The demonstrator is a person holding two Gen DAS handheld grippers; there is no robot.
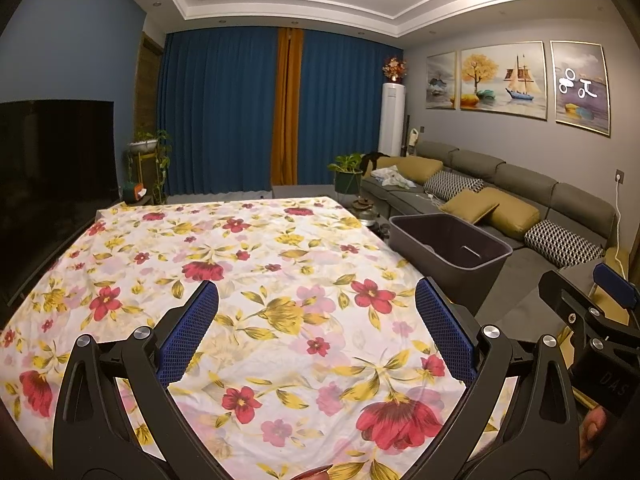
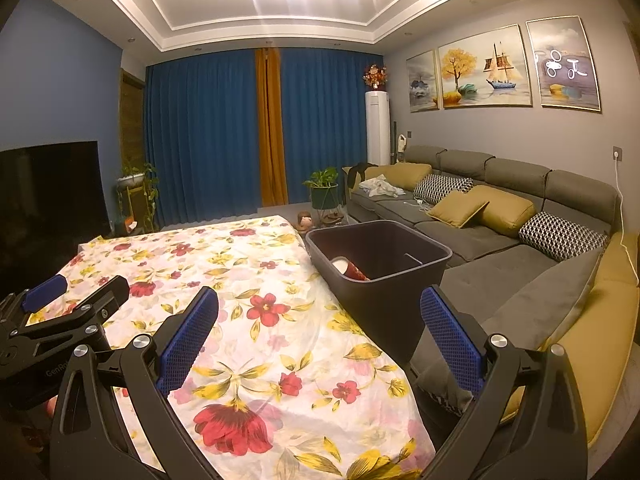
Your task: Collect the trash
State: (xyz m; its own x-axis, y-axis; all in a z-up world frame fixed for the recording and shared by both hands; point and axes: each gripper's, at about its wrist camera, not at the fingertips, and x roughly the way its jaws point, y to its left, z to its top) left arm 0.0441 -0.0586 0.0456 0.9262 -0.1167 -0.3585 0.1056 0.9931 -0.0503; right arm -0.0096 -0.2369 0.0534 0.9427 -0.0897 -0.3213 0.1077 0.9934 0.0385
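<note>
A dark plastic bin (image 1: pixel 440 276) stands just past the right edge of the table with the flowered cloth (image 1: pixel 240 248). In the right wrist view the bin (image 2: pixel 372 304) holds a red cup (image 2: pixel 354 269) lying on its side. My left gripper (image 1: pixel 320 320) hovers open over the cloth with nothing between its blue pads. My right gripper (image 2: pixel 320 328) is open too, over the table's right edge and short of the bin. Each gripper shows in the other's view: the right gripper (image 1: pixel 592 288) at the far right, the left gripper (image 2: pixel 76 292) at the far left. A small reddish thing (image 1: pixel 316 472) peeks in at the bottom edge; I cannot tell what it is.
A grey sofa (image 2: pixel 500 248) with yellow and patterned cushions runs along the right wall, close behind the bin. A dark television (image 1: pixel 56 152) stands left of the table. Potted plants (image 2: pixel 322 184) and blue curtains (image 1: pixel 224 120) are at the far end.
</note>
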